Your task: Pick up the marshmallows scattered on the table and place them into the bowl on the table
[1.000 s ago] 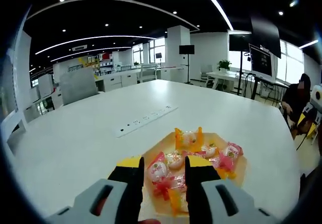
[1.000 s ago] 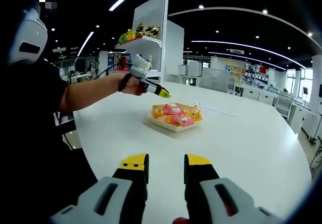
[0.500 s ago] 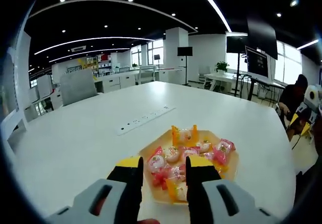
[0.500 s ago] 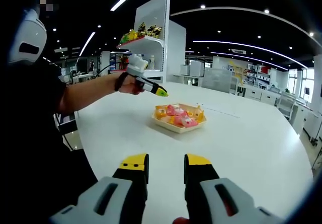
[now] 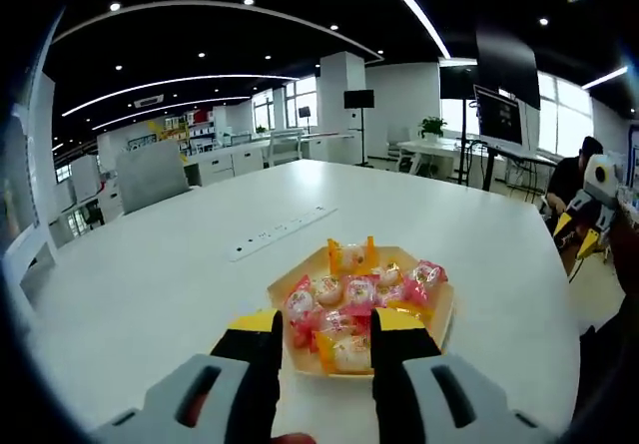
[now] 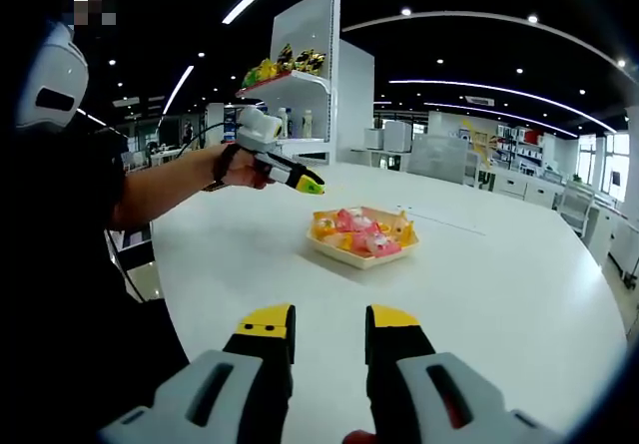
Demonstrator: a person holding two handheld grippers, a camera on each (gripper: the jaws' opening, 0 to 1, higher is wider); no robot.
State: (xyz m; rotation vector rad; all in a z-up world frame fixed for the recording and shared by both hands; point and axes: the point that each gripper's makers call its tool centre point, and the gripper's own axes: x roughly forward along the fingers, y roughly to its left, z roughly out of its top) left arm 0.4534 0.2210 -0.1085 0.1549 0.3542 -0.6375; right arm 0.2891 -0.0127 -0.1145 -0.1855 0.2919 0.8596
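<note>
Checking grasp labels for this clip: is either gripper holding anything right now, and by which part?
Nothing is held. The left gripper and right gripper both have open, empty jaws; the pink and orange wrapped marshmallows lie in the shallow tan bowl.

1. No legible text, label, brand, number or sign in the left gripper view or the right gripper view.
2. Wrappers of the marshmallows (image 5: 344,299) carry printing too small and blurred to read.
3. Wall graphics and shelf goods (image 6: 283,63) in the background: colours discernible, no characters readable.
</note>
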